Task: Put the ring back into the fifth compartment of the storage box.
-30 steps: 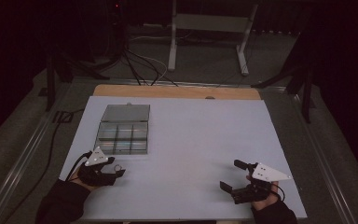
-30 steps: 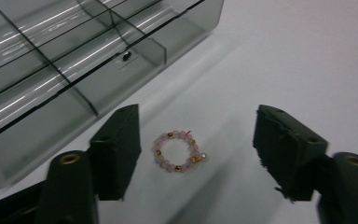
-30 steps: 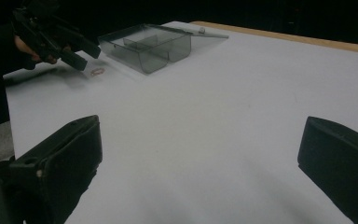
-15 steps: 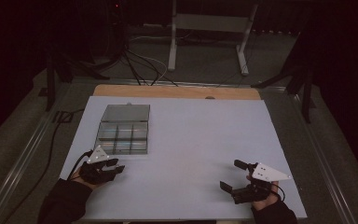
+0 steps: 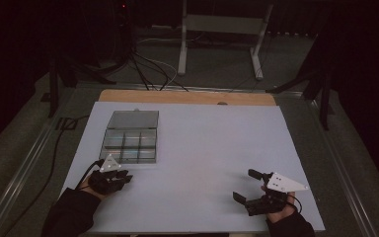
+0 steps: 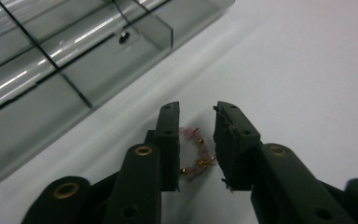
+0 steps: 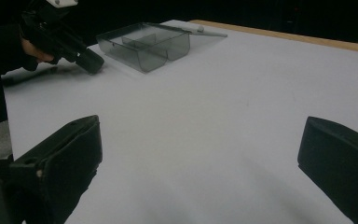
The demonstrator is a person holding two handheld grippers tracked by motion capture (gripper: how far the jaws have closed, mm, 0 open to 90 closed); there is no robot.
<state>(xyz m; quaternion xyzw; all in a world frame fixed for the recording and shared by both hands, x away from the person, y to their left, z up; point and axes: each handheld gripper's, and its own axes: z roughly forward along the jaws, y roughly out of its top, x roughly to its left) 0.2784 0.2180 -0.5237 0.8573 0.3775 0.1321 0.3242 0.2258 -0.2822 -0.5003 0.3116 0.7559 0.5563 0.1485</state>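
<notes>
A small loop of pink thread with gold beads (image 6: 196, 154) lies on the white table between the jaws of my left gripper (image 6: 196, 109). The jaws stand narrowly apart on either side of it, and the frames do not show a firm grip. A clear divided box (image 5: 154, 146) with its lid (image 5: 133, 120) folded back sits just beyond the left gripper (image 5: 126, 176). Its near wall (image 6: 74, 98) is close ahead, to the left. My right gripper (image 5: 243, 184) rests near the front right, wide open with nothing between its jaws (image 7: 200, 154).
The white sheet (image 5: 212, 143) covers the table, with a wooden strip (image 5: 187, 97) along its far edge. From the right gripper view the box (image 7: 144, 46) and the left gripper (image 7: 91, 63) are far across the sheet. Cables and a metal stand (image 5: 217, 29) lie on the floor beyond.
My left gripper has shifted very slightly forward by the box's near corner. The right gripper has stayed put.
</notes>
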